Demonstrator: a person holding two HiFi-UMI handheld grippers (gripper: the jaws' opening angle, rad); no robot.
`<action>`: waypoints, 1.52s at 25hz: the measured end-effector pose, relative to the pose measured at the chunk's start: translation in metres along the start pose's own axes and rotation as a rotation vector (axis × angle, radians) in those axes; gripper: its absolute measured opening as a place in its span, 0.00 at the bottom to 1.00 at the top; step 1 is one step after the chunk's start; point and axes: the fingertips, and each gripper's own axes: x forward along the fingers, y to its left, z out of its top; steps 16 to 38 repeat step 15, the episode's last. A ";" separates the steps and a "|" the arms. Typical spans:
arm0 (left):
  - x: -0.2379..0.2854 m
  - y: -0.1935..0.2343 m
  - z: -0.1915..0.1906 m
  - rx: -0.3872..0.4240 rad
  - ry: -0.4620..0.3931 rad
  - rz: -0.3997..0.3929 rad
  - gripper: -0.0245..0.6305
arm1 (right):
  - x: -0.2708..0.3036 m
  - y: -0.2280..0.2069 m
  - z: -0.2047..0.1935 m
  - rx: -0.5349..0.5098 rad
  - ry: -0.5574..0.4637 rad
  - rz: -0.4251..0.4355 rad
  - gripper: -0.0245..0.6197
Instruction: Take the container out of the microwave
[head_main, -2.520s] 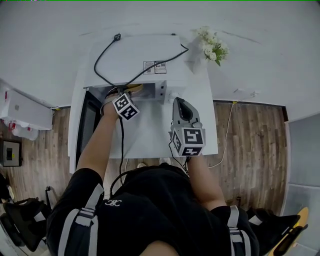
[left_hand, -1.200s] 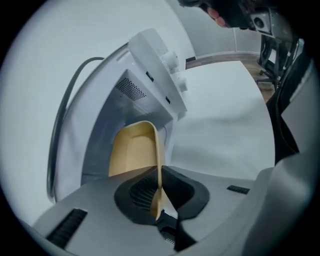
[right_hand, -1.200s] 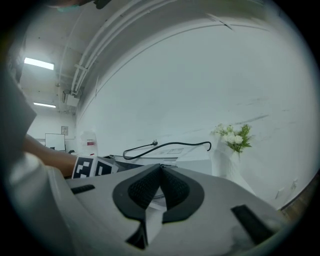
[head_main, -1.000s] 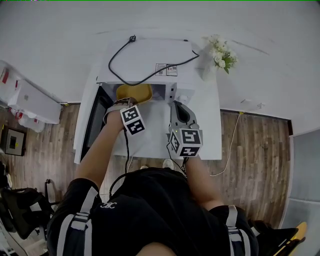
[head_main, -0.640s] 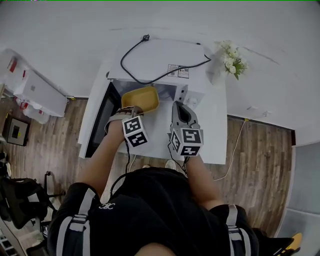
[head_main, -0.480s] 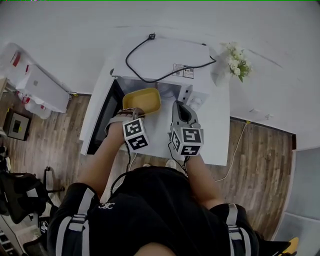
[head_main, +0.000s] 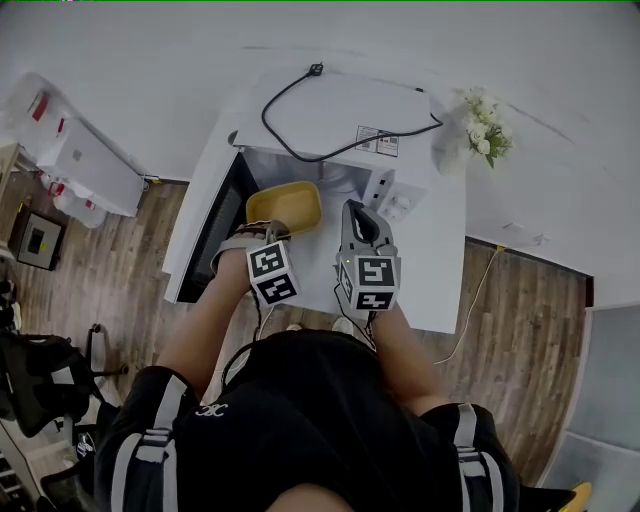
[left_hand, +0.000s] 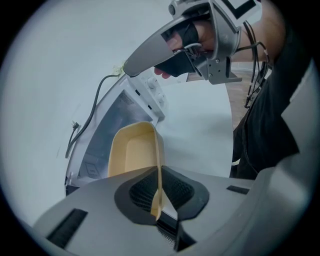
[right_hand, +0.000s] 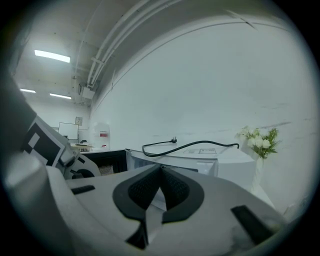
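Our left gripper (left_hand: 159, 190) pinches the yellow rectangular plastic container (head_main: 285, 205) by its rim, at six o'clock from the white boxy microwave (head_main: 345, 115). Our right gripper (right_hand: 161, 186) seems closed and empty.

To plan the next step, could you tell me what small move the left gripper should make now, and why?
Probably set the yellow container down on the white table: the left gripper grips its rim, and it looks clear of the microwave opening.
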 end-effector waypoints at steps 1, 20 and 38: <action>0.000 0.000 0.000 0.000 -0.001 -0.001 0.10 | 0.000 0.000 0.000 0.001 -0.001 0.000 0.05; -0.006 0.003 0.005 -0.010 -0.011 -0.002 0.10 | 0.000 0.003 0.000 0.015 -0.002 0.005 0.05; -0.006 0.003 0.005 -0.010 -0.011 -0.002 0.10 | 0.000 0.003 0.000 0.015 -0.002 0.005 0.05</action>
